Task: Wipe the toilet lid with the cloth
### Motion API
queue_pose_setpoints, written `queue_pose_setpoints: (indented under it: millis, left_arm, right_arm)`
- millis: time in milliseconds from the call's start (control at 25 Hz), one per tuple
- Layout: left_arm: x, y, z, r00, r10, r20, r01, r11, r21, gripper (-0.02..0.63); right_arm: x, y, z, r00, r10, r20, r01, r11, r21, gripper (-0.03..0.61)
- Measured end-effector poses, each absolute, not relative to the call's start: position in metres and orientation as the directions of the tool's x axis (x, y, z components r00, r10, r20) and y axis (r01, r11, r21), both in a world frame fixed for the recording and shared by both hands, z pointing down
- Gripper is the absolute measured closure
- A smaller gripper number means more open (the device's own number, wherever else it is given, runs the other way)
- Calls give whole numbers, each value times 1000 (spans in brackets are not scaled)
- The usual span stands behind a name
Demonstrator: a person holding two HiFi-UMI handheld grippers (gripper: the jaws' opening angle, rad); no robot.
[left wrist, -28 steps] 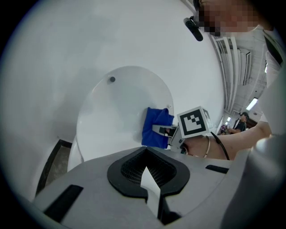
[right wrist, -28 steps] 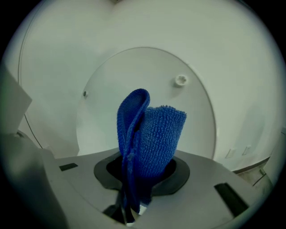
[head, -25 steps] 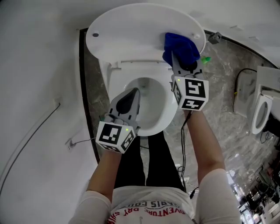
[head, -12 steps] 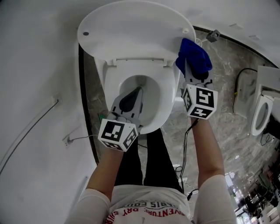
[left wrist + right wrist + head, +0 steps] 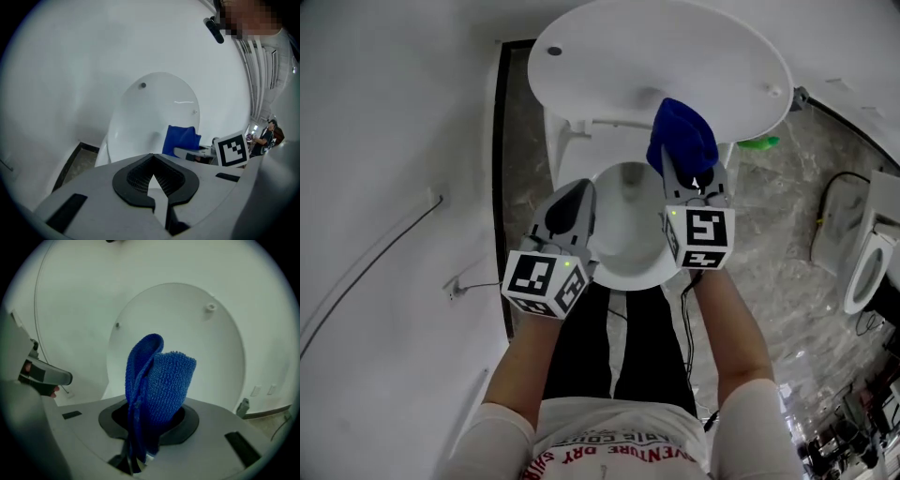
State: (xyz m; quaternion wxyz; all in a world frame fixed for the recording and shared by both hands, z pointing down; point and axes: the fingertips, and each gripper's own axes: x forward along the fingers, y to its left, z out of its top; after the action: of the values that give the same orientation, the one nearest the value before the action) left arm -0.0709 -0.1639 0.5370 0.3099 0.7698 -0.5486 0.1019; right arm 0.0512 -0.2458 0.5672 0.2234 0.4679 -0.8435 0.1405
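Apparently mid-task: the right gripper (image 5: 691,180) has its fingers clamped on the blue cloth (image 5: 681,137), held before the raised toilet lid (image 5: 609,66), contact unclear. The left gripper (image 5: 577,195) has its fingers closed, empty. Wiping probably remains.

Both bare forearms (image 5: 727,319) reached forward side by side. The grey left claw (image 5: 578,199) was angled downward, its jaws pressed together with nothing between them. The grey right claw (image 5: 689,178), tilted likewise, gripped a folded blue microfibre cloth (image 5: 680,131).
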Motion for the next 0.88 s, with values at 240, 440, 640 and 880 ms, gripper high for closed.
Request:
queue_pose_setpoints:
  millis: [240,440,640,880]
  left_arm:
    - [-133,-166,547,334,-787,519,-925,-168,340,609]
    - [-169,-162,564,299,-796,526,-929,-118,350,609]
    - [-195,-168,579,278,-791,545,-931,-83,355,609]
    - [-196,-170,587,262,-794,548,-930,-56,364,609]
  right_arm:
    - [-56,-234,601,-615,-583,531,-721,688,-78,479]
    - [-107,-238,629,-623,-521,583,-697,708,-112,479]
    - [-135,-263,635,-637,-546,544,-705,698,-124,479]
    - [-123,-284,646,-590,-571,570,-745,658,-111,479]
